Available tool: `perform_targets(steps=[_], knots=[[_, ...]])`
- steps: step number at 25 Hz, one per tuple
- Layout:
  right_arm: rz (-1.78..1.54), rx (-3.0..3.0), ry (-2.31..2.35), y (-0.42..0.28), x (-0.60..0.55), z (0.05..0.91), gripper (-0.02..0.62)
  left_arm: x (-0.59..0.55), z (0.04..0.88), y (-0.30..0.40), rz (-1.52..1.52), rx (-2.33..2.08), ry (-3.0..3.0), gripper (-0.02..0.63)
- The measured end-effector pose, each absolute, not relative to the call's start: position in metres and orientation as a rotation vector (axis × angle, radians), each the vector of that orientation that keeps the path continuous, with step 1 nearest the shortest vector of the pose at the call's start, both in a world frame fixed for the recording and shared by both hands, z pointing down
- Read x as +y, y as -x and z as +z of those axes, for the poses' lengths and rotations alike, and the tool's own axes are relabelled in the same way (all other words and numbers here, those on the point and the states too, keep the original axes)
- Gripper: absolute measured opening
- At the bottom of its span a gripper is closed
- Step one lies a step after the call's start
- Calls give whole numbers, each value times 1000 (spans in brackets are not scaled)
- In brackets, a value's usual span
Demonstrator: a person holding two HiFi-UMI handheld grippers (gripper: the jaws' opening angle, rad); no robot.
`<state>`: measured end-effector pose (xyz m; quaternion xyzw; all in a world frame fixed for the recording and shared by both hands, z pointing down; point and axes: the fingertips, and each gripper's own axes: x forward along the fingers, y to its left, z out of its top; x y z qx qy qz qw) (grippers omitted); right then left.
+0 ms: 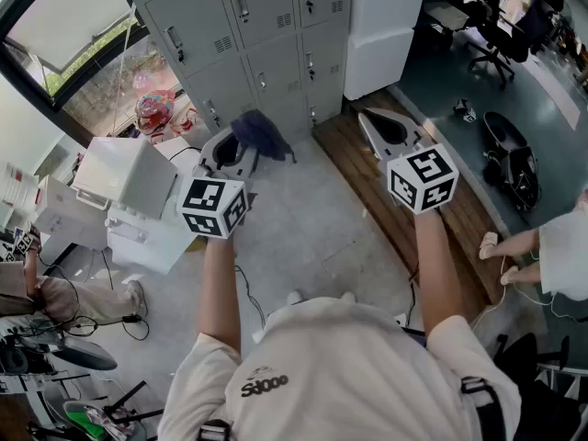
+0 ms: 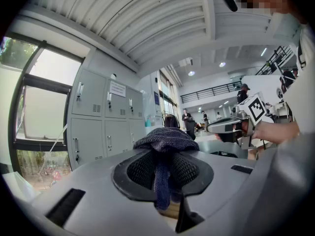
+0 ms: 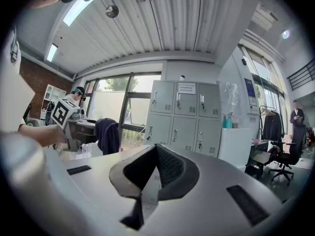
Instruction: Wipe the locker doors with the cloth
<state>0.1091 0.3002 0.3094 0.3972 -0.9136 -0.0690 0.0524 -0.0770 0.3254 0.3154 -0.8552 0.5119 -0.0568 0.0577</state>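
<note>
Hard-to-see stuff first. In the head view the lockers run off the top edge, so the upper doors are cut off. In the right gripper view the bottom of the bank sits behind the claw's own grey body. A person at the right edge is chopped down to feet and a bit of white clothing. From the head view alone the cloth overlaps the lower doors, so you can't judge the gap there.

Counts:
- 1 cloth, dark blue-grey.
- 2 claws, each w/ 1 marker cube.
- 6 locker doors showing above the claw body in the right gripper view, 3 across x 2 high, each w/ a handle.
- White boxes are stacked to your left, but I can't count them exactly.

Claws: your left claw is clamped on the cloth. A strip of it runs down between the pads and the rest bunches over the tips like a cap. The cloth is up in the air in front of the lockers. In the right gripper view it hangs clear of the doors, not touching afaict. Your right claw is closed, pads meeting at the tips, nothing in it. It's about level w/ the left one w/ a gap between them, and it also points toward the lockers.
</note>
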Motion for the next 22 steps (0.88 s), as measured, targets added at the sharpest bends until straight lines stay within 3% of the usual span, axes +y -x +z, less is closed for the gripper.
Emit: perform_targets(steps=[13,22], knots=[[-137,-2783,-1072,-147,293,350,8,323,357,61,-215,1731,2570,86],[-86,-2766,-1069,-130,208,353,8,230,349,78,-176,1713,2531,86]])
